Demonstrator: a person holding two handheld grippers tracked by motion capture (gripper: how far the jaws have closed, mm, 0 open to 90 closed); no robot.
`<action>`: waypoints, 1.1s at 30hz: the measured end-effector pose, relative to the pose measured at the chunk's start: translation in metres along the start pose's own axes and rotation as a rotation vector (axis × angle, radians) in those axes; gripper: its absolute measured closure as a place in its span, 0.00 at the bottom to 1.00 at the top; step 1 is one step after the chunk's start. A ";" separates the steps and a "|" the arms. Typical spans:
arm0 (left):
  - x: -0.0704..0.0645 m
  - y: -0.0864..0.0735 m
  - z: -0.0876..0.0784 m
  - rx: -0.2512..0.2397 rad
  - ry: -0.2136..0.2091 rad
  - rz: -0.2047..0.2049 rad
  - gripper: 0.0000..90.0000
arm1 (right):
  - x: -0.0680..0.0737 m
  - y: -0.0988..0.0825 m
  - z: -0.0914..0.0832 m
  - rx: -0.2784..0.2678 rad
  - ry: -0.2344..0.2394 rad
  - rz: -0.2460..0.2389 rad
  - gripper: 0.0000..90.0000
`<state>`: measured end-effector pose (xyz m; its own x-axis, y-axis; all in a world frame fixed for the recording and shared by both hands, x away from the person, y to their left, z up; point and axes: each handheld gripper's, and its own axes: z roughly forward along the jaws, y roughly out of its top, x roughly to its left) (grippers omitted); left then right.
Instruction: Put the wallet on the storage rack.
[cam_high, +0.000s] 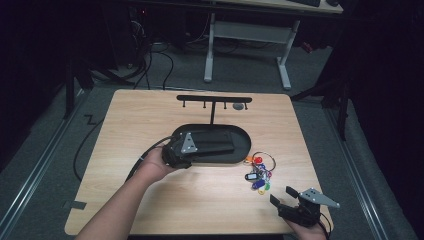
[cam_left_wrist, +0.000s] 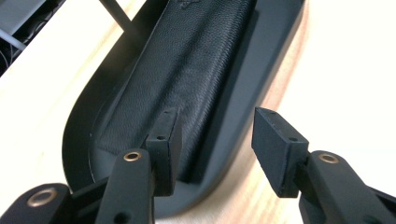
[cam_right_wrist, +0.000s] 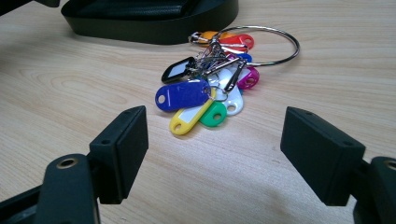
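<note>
In the high view, the left gripper lies at the centre of the frame, over the left end of a black oval tray on the light wooden table. A flat black leather case lies inside the tray, partly under the gripper. Behind the tray, a black T-shaped hook stand rises toward the top of the frame. Right of centre, just beside the tray's right end, lies a bunch of coloured plastic key tags on a large metal ring. The right gripper sits at the lower right, jaws spread and pointing toward the tags, clear of them.

In the left gripper view, the left gripper has its jaws apart with nothing pressed between them; one pad sits over the leather case's near end, the other over the tray's rim.

In the right gripper view, the right gripper stands wide, holding nothing. The key tags lie in mid-frame on the table, beyond the pads, with the tray at the top.
</note>
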<state>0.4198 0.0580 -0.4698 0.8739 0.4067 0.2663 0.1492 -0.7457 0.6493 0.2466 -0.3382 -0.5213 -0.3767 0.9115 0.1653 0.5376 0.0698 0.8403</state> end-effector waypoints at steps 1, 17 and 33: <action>-0.002 -0.002 -0.002 -0.006 0.003 -0.002 0.59 | 0.000 0.000 0.001 0.001 0.000 -0.002 0.26; -0.024 -0.049 -0.027 -0.075 0.007 -0.100 0.58 | 0.002 0.001 0.004 0.005 0.005 -0.007 0.26; -0.052 -0.090 -0.055 -0.103 0.063 -0.276 0.47 | 0.003 0.002 0.003 0.000 0.009 -0.009 0.26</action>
<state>0.3348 0.1333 -0.5029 0.7758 0.6211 0.1112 0.3267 -0.5461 0.7714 0.2488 -0.3341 -0.5205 -0.3884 0.9070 0.1629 0.5346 0.0778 0.8415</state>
